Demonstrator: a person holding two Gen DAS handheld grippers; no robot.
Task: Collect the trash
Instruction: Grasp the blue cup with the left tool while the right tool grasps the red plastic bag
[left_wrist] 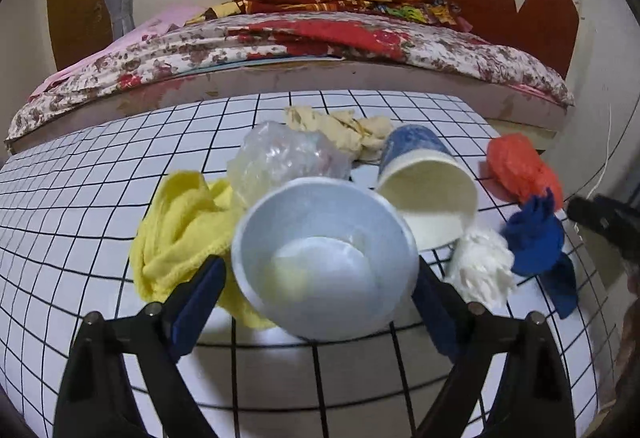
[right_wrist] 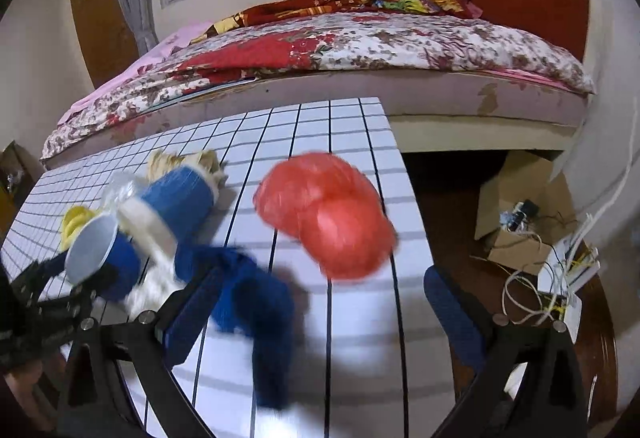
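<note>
My left gripper [left_wrist: 322,290] is shut on a blue paper cup [left_wrist: 324,258], its fingers pressed on both sides, its open mouth toward the camera; the cup shows in the right wrist view [right_wrist: 100,258]. A second blue cup [left_wrist: 424,185] lies on its side behind it. Around them lie a yellow cloth [left_wrist: 180,230], clear crumpled plastic [left_wrist: 280,157], a beige rag [left_wrist: 344,129], a white tissue wad [left_wrist: 480,266], a dark blue cloth [right_wrist: 256,302] and a red plastic bag [right_wrist: 328,213]. My right gripper [right_wrist: 320,310] is open and empty, just in front of the blue cloth and red bag.
The trash lies on a white grid-patterned table [right_wrist: 352,358]. A bed with floral bedding [right_wrist: 360,45] stands behind it. To the right, below the table edge, are a cardboard box [right_wrist: 516,205] and tangled cables [right_wrist: 560,278].
</note>
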